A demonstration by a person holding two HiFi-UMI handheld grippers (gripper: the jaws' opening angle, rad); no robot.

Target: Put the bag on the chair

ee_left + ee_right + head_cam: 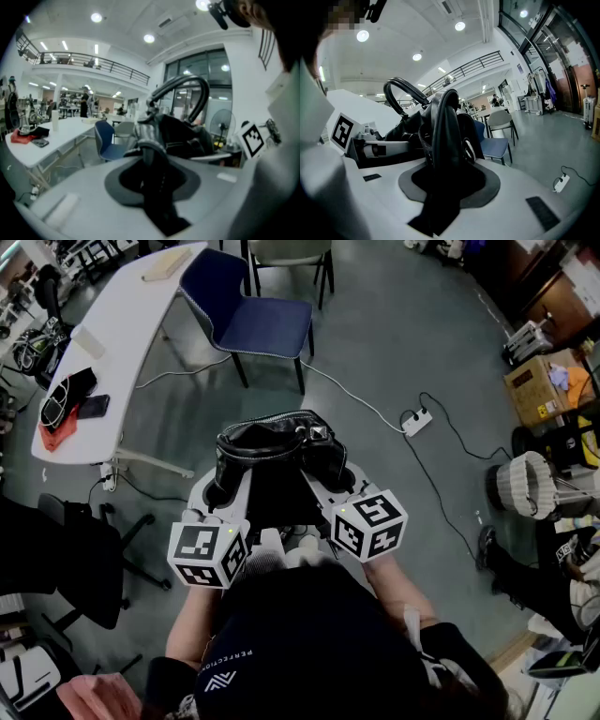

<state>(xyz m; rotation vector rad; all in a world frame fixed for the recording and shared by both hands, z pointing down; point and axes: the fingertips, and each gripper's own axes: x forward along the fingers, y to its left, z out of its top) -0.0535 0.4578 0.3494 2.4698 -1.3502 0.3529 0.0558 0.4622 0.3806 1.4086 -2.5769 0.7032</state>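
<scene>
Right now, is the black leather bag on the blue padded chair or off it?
Off it: the left gripper and right gripper hold the black leather bag short of the blue padded chair.

The left gripper (217, 491) and right gripper (339, 486) are pale grey mouldings, each with a dark grey oval inset around its jaws. Behind each sits a white cube (208, 554) printed with black square markers. The person's dark top (309, 652) bears small white lettering.

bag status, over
Holding: left gripper and right gripper both shut on the bag. Bag in the air, not yet on the blue chair ahead. White cable trails near the path.
</scene>
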